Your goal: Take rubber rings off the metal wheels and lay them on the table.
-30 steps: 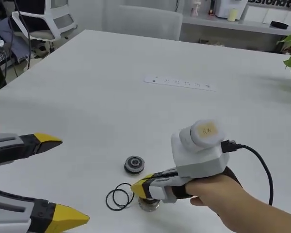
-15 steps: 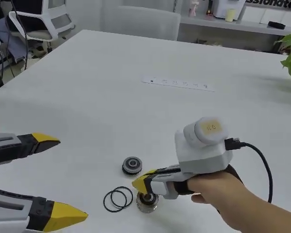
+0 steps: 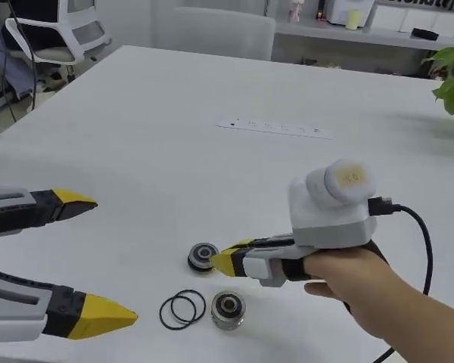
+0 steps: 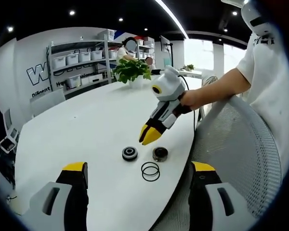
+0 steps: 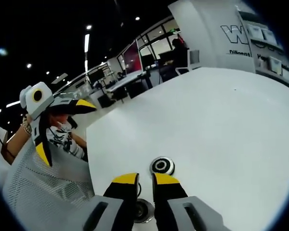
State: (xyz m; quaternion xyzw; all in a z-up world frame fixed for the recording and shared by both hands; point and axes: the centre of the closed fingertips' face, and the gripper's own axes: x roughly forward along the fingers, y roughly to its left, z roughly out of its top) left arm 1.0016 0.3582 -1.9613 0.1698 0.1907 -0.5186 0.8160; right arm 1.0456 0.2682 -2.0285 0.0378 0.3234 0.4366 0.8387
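My right gripper [image 3: 221, 262] jaws pressed near together, empty, tip just beside ringed wheel [image 3: 203, 257]. My left gripper [image 3: 113, 259] spread wide, empty. Two rubber rings [image 3: 183, 308] flat on table [image 3: 212, 166] beside bare wheel [image 3: 228, 308]. Ring likely soft, stretchy, light; wheel may skid; I'd pinch ring at rim

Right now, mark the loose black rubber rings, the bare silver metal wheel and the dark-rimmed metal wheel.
Black rubber rings [image 3: 183, 309]: head view, middle of the pair.
Bare silver metal wheel [image 3: 228, 308]: head view, hub.
Dark-rimmed metal wheel [image 3: 203, 257]: head view, hub.
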